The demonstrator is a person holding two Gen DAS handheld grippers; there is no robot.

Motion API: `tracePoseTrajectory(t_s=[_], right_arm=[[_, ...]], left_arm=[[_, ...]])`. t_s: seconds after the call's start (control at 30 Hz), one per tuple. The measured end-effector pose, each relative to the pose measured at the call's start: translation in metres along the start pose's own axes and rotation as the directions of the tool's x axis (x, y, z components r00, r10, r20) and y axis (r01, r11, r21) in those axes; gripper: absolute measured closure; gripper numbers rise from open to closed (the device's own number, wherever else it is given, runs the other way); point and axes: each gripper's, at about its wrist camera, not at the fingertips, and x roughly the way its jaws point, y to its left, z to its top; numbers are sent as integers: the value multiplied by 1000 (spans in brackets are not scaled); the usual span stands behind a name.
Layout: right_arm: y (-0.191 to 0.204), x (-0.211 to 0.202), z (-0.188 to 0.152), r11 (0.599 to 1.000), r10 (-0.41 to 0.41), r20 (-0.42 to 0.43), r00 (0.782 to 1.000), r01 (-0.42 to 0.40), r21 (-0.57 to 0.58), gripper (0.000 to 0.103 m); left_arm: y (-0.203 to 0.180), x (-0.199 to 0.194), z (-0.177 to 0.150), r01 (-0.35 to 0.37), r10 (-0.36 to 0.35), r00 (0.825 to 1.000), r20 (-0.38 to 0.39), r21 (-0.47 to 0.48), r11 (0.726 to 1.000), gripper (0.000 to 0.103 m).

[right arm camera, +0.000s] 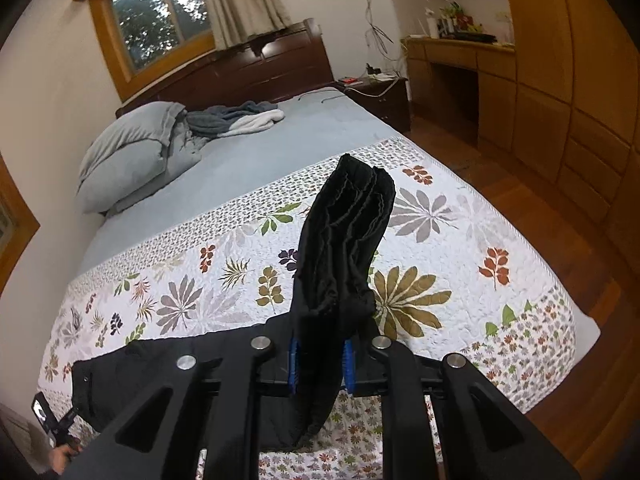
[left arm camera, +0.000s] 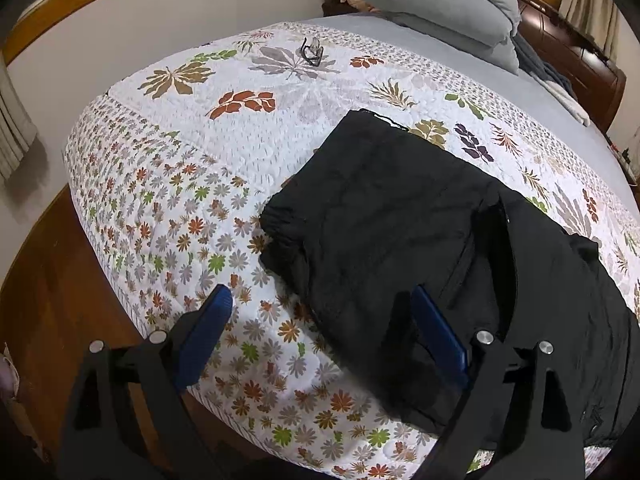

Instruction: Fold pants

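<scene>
On the floral quilt (left arm camera: pixel 248 160) lie black pants (left arm camera: pixel 400 232), soft and floppy; right gripper (right arm camera: pixel 320 364) pinches their bunched cuffs aloft, left gripper (left arm camera: pixel 320 340) hovers spread. Best grasped at hems.

Pants (left arm camera: pixel 400 216) lie on quilt (left arm camera: pixel 248 128), pillows (left arm camera: pixel 436 4) behind

pants (left arm camera: pixel 420 240): 1 | grippers: 2 | pillows (right arm camera: pixel 128 156): 2 | quilt (left arm camera: pixel 200 160): 1
</scene>
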Motion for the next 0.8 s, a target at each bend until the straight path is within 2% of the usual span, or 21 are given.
tracePoseTrajectory(t_s=[0.43, 0.8], right_arm=[[37, -1, 3, 997, -10, 5, 1000, 10, -80, 87], [76, -4, -1, 981, -52, 5, 999, 52, -185, 87]], left_arm=[[15, 6, 0, 42, -44, 999, -29, -73, 996, 12], [22, 6, -3, 85, -89, 996, -31, -117, 990, 12]])
